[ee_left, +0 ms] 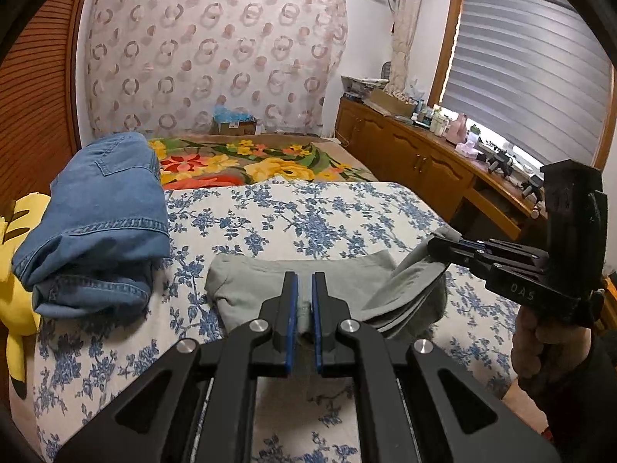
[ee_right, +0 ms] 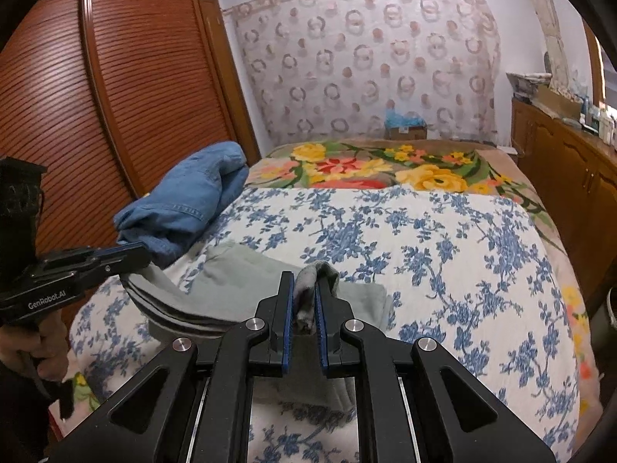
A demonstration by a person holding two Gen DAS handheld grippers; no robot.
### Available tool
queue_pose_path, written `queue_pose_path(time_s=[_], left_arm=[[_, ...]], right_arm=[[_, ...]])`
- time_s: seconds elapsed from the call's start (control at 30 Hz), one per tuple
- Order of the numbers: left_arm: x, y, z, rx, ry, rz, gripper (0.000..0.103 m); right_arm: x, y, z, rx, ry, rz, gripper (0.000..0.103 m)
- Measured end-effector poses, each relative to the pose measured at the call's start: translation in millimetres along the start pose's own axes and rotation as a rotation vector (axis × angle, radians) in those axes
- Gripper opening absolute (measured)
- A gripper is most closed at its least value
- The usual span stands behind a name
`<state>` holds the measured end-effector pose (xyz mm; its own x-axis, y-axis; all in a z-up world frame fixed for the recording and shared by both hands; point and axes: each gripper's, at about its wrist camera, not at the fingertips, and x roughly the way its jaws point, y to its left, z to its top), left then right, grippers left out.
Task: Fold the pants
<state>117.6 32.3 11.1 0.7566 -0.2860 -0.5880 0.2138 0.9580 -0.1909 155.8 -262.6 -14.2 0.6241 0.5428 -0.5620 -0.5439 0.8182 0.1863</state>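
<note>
Grey-green pants point(ee_left: 270, 281) lie on the blue-flowered bedspread point(ee_left: 308, 216) near the foot of the bed, already doubled into a short stack of layers and apparently on a late fold. The left gripper point(ee_left: 304, 308) and the right gripper point(ee_right: 304, 305) are each clamped nearly closed on a bunch of the cloth at either end of one edge, which hangs lifted between them. Laying it down and smoothing appear to remain. The fabric looks soft, thin and lightly creased. Folded blue jeans point(ee_left: 104, 216) sit just beside, by the wardrobe point(ee_right: 115, 88).

Gray pants point(ee_left: 270, 281) near edge hidden behind gripper bodies; yellow plush toy point(ee_left: 15, 270) cut by frame edge.
</note>
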Motion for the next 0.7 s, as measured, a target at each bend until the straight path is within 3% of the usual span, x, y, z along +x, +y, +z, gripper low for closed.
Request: queue_pose_path(time_s=[0.5, 0.63, 0.7], left_arm=[[43, 9, 8, 0.012, 0.071, 0.053, 0.004], [38, 7, 5, 0.016, 0.081, 0.061, 0.013], [34, 8, 6, 0.024, 0.078, 0.07, 0.019]], right_arm=[[55, -21, -5, 0.054, 0.111, -0.022, 0.008], [52, -21, -5, 0.048, 0.102, -0.022, 0.01], [48, -20, -4, 0.034, 0.086, -0.034, 0.016]])
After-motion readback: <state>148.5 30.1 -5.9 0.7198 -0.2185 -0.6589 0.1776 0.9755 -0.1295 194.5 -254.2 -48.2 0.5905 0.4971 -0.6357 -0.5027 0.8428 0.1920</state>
